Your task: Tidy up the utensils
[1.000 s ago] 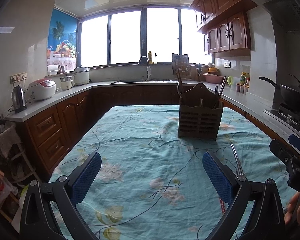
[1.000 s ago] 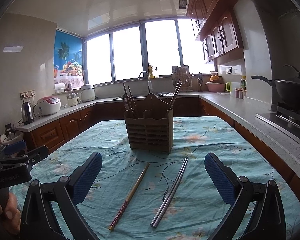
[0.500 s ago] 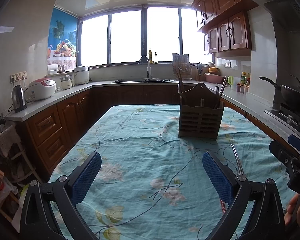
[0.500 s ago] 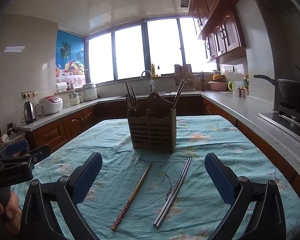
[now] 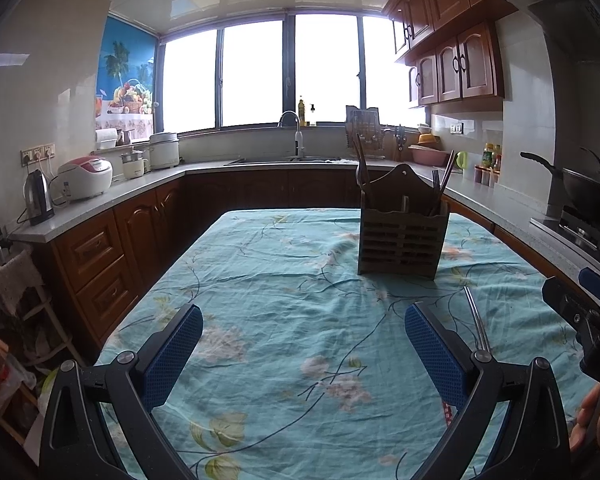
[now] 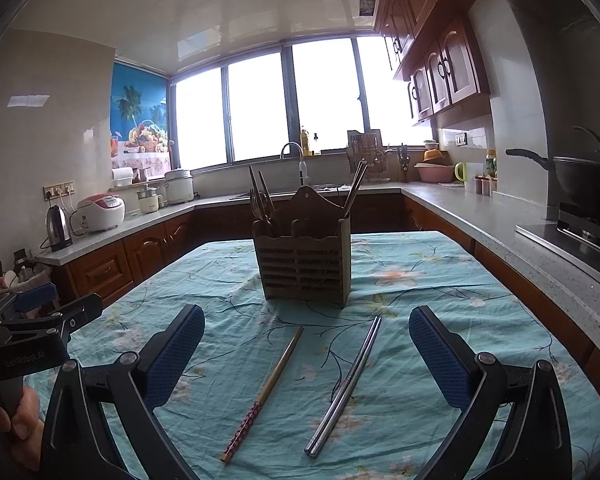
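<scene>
A brown slatted wooden utensil holder (image 6: 305, 264) stands on the table, with several chopsticks and utensils upright in it; it also shows in the left wrist view (image 5: 401, 236). In front of it lie a wooden chopstick pair with a red patterned end (image 6: 266, 388) and a metal chopstick pair (image 6: 348, 380). My right gripper (image 6: 306, 344) is open and empty, above and just behind both pairs. My left gripper (image 5: 304, 344) is open and empty over bare cloth, left of the metal chopsticks (image 5: 476, 322).
The table has a teal floral cloth (image 5: 284, 280). Counters with wooden cabinets surround it: kettle (image 5: 38, 198) and rice cooker (image 5: 86, 176) left, sink (image 5: 292, 148) at the back, wok on a stove (image 5: 588, 192) right.
The right gripper has moved slightly forward and up; the holder and chopsticks sit a little higher in its view. The left gripper has barely moved.
</scene>
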A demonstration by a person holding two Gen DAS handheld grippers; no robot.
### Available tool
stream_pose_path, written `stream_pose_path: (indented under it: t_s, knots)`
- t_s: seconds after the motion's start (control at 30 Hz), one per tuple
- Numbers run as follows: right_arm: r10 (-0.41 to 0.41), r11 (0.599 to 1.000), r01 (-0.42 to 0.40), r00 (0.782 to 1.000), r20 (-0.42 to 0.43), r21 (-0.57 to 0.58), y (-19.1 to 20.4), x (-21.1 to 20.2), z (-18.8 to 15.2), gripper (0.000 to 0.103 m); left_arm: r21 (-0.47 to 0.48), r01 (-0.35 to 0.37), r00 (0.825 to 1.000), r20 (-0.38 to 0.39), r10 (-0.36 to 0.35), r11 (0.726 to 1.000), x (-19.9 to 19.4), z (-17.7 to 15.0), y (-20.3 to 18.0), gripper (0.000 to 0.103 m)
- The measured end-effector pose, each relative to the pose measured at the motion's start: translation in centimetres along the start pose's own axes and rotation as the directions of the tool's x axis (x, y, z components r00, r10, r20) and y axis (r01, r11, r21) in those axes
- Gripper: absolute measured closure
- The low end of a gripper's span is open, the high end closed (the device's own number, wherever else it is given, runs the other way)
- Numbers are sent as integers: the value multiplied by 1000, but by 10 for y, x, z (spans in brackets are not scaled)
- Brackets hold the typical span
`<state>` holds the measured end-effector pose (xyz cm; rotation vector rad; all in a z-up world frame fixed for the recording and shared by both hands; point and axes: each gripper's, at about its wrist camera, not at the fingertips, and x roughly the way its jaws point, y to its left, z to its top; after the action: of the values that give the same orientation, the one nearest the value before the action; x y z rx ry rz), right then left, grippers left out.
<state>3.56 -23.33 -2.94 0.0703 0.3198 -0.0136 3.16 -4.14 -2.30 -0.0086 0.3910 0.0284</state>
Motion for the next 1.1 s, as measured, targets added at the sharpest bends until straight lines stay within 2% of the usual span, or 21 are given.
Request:
stream_pose_path:
  t_s: [1.1]
  knots:
    - [1,1000,-1,1000,4,3,-2,-1,0,0,-4,1,1000,7,-1,1000,0,0,-3,1]
